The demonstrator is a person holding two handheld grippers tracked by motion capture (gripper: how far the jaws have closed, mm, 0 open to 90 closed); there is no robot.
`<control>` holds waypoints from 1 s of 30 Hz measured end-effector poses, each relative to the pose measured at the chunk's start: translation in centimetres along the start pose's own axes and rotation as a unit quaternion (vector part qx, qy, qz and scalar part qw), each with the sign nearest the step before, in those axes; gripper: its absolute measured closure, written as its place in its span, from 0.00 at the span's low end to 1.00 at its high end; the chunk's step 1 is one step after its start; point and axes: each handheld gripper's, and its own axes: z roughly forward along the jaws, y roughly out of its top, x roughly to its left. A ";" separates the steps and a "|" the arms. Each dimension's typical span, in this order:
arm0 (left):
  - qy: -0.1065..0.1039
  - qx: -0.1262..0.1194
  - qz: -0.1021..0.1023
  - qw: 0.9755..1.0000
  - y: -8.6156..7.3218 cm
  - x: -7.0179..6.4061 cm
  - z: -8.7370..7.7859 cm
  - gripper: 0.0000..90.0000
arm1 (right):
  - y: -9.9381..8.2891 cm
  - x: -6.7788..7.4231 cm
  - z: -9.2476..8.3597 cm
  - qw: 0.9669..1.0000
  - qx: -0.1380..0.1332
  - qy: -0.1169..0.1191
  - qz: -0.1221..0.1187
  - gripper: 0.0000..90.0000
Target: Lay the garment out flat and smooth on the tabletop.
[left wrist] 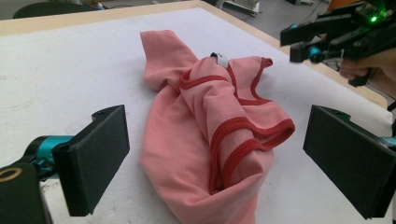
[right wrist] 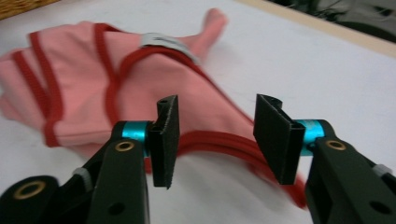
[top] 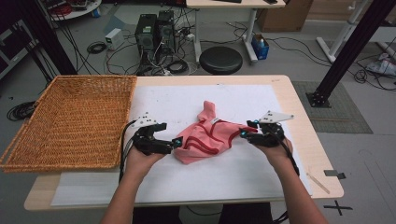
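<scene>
A crumpled pink garment [top: 208, 135] with red trim lies on the white sheet in the middle of the table. My left gripper [top: 176, 142] sits at its left end, jaws spread wide. In the left gripper view the cloth [left wrist: 210, 121] bunches between those jaws [left wrist: 215, 135] without either pad pressing on it. My right gripper [top: 245, 130] is at the garment's right edge. In the right gripper view its jaws [right wrist: 217, 116] stand apart over the red hem of the garment [right wrist: 93, 93], and nothing is pinched. The right gripper [left wrist: 303, 42] also appears beyond the cloth in the left gripper view.
A large wicker basket [top: 70, 121] stands on the table's left side, close to my left hand. The white sheet [top: 177, 102] covers most of the tabletop. A thin wooden stick [top: 317, 182] lies near the front right corner. A black stool [top: 220, 59] stands behind the table.
</scene>
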 end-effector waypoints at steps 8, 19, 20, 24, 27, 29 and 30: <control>0.002 0.011 0.003 1.000 -0.7 0.1 -0.3 0.08 | 0.3 3.8 3.5 0.997 0.028 0.078 -0.005 0.50; 0.007 0.004 -0.006 1.000 -1.2 0.4 -0.9 0.08 | -0.8 5.8 4.5 0.990 0.088 0.092 -0.054 0.92; 0.006 0.005 -0.006 1.000 -1.2 0.4 -0.9 0.08 | -0.7 5.4 4.0 0.992 0.081 0.085 -0.050 0.93; 0.006 0.002 -0.006 1.000 -1.1 0.5 -0.8 0.08 | -0.6 2.7 1.4 0.998 0.043 0.051 -0.020 0.93; 0.005 0.001 -0.009 1.000 -1.1 0.5 -0.4 0.08 | -1.0 0.4 -0.8 1.000 0.023 0.016 0.003 0.94; 0.003 0.001 -0.009 1.000 -1.1 0.6 -0.3 0.08 | -1.5 -1.1 -2.2 1.000 0.015 -0.008 0.019 0.94; 0.002 0.000 -0.010 1.000 -1.1 0.5 -0.1 0.08 | -1.9 -1.8 -2.7 0.999 0.016 -0.017 0.027 0.94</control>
